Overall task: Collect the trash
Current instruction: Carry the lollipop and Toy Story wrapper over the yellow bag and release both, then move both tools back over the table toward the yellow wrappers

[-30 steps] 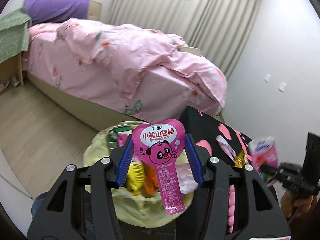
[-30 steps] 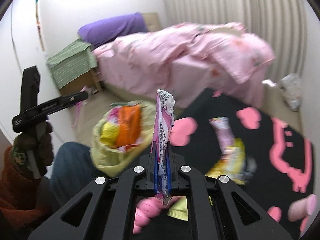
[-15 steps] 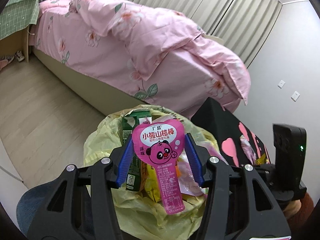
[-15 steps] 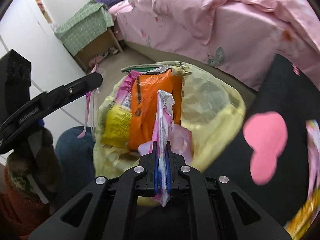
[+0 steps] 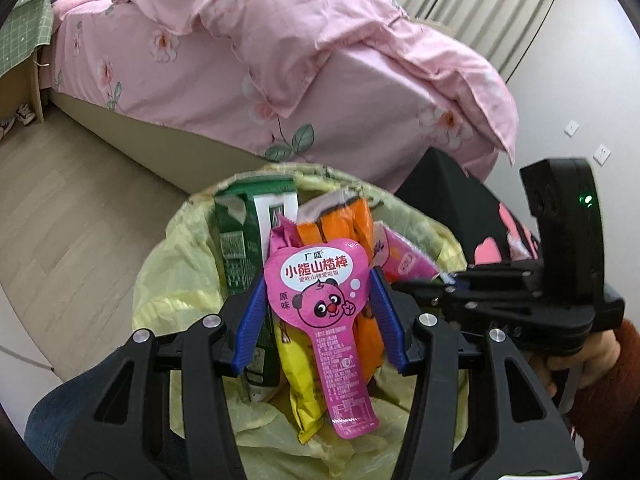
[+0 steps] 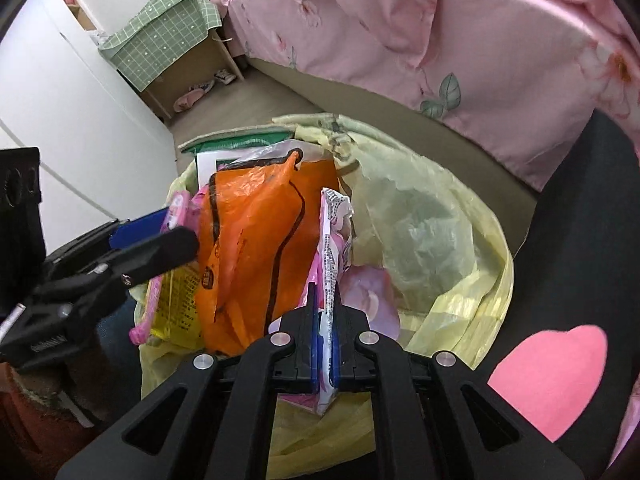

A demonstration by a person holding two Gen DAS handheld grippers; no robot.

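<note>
bed (image 5: 248, 52) with pink quilt sits behind the yellow trash bag (image 6: 432, 216), over whose full mouth the left gripper (image 5: 318, 300) pinches a pink heart-shaped wrapper (image 5: 320, 292) at half width and the right gripper (image 6: 325, 334) clamps tight on a thin pink-white wrapper (image 6: 334, 240).
</note>
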